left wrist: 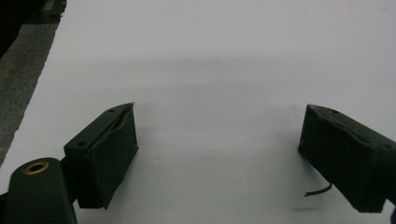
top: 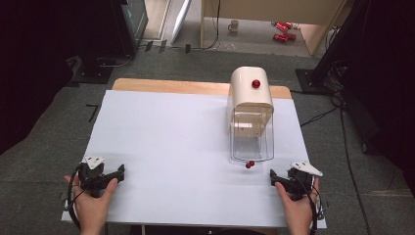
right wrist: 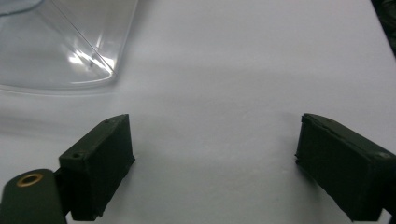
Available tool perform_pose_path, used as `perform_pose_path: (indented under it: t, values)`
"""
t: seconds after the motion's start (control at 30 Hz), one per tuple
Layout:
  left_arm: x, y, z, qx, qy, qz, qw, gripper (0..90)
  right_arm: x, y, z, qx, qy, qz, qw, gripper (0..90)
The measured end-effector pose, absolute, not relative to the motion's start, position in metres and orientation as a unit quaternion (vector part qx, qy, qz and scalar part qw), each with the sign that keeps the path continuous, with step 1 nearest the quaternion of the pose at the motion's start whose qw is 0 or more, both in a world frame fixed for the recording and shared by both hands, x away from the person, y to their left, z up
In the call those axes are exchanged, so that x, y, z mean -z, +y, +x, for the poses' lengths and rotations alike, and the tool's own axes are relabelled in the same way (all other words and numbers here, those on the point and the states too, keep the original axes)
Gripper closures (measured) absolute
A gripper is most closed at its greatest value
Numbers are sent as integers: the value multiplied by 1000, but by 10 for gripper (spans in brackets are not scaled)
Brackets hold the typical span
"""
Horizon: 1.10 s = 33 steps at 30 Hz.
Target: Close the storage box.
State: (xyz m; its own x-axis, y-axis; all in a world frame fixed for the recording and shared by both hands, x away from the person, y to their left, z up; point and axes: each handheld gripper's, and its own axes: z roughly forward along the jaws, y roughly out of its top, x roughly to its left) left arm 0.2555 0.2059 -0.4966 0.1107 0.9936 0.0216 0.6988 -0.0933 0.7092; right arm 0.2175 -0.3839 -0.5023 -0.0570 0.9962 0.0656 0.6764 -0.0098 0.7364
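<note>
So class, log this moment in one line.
left gripper: open, empty | right gripper: open, empty | cream appliance with clear plastic bin: untouched

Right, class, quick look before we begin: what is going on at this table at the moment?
A person sits at a white table with a pair of tongs in each hand. The left tongs and the right tongs both rest near the front edge, open and holding nothing. Beyond the right tongs stands a cream machine with a red knob and a clear box in front; two small red balls lie at the box's near edge.

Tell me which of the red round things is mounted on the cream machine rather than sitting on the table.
The larger red knob on the cream machine's top; the two small red balls lie on the white table.
</note>
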Motion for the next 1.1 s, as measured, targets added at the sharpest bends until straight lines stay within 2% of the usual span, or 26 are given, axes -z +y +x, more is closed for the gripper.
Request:
perform_pose_path:
  t: [0.17, 0.2, 0.23, 0.47, 0.77, 0.97, 1.1]
  values:
    - [497, 206, 255, -265, 612, 691, 279, 116, 501, -389, 214, -333, 637, 649, 248, 151]
    - [497, 206, 255, -265, 612, 691, 280, 116, 500, -387, 210, -313, 640, 647, 272, 214]
    - [497, 206, 255, -265, 612, 691, 280, 116, 500, -383, 207, -303, 637, 647, 289, 226]
    - [497, 205, 255, -265, 612, 691, 279, 115, 484, -366, 192, -310, 628, 636, 324, 219]
    - [497, 205, 255, -266, 612, 691, 279, 115, 466, -347, 176, -335, 640, 606, 333, 246]
    - [497, 205, 255, -266, 612, 691, 279, 116, 459, -327, 170, -363, 651, 580, 328, 378]
    - [497, 205, 255, -266, 611, 691, 279, 116, 458, -317, 168, -377, 652, 572, 324, 427]
